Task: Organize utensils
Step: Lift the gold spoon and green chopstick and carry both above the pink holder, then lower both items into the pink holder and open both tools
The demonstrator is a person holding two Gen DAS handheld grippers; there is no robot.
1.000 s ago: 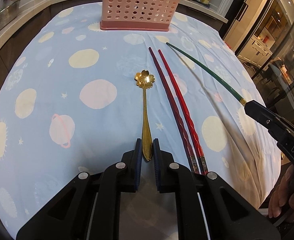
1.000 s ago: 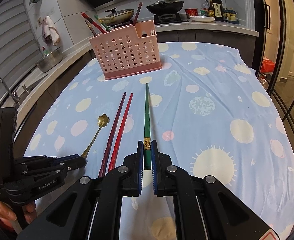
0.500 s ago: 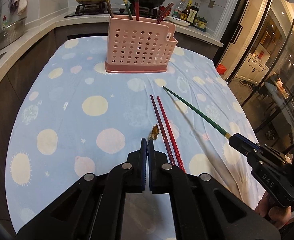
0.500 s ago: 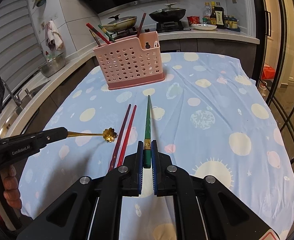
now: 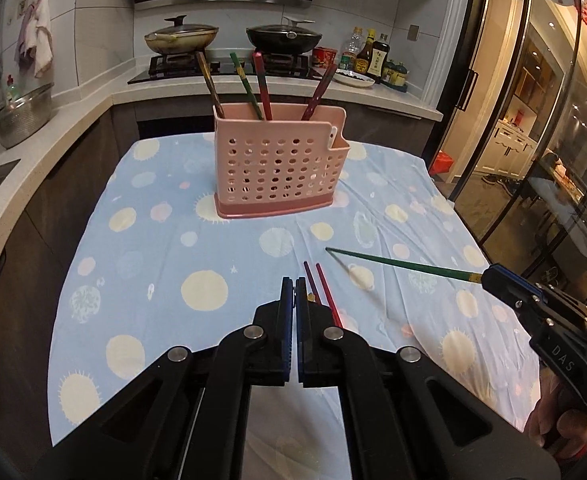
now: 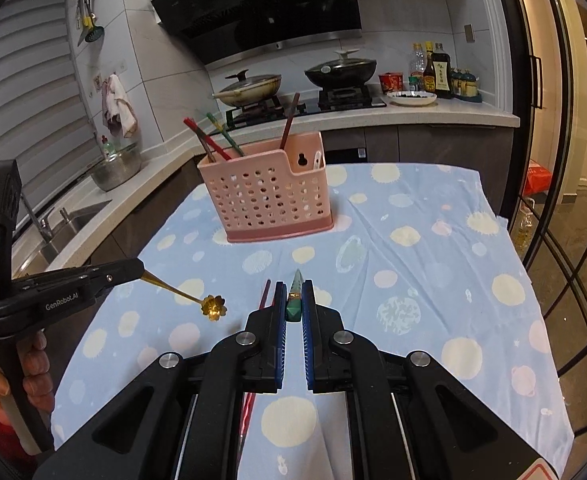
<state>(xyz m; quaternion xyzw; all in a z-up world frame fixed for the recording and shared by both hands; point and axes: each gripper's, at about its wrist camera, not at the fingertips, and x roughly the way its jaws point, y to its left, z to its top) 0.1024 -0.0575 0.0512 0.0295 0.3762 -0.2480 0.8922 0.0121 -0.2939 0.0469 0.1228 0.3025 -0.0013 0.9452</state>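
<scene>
My left gripper (image 5: pixel 294 282) is shut on the handle of a gold flower-bowled spoon (image 6: pixel 212 307), held in the air above the cloth; its own view hides the spoon behind the jaws. The right gripper (image 6: pixel 294 285) is shut on the thick end of a green chopstick (image 5: pixel 397 266), which juts out over the table toward the left gripper. A pair of red chopsticks (image 5: pixel 322 286) lies on the cloth between both grippers. The pink perforated holder (image 5: pixel 277 168) stands upright at the far end with several chopsticks in it.
The table wears a blue cloth (image 6: pixel 433 280) with pale planets. Behind it runs a counter with two lidded pans (image 5: pixel 181 36), bottles (image 5: pixel 373 56) and a metal colander (image 5: pixel 21 120). A sink (image 6: pixel 65 228) lies to the left, glass doors (image 5: pixel 533 120) to the right.
Both grippers have risen from the cloth. The left jaws closed on the spoon handle and lifted it; the green chopstick also came up in the right gripper. The holder now shows in full.
</scene>
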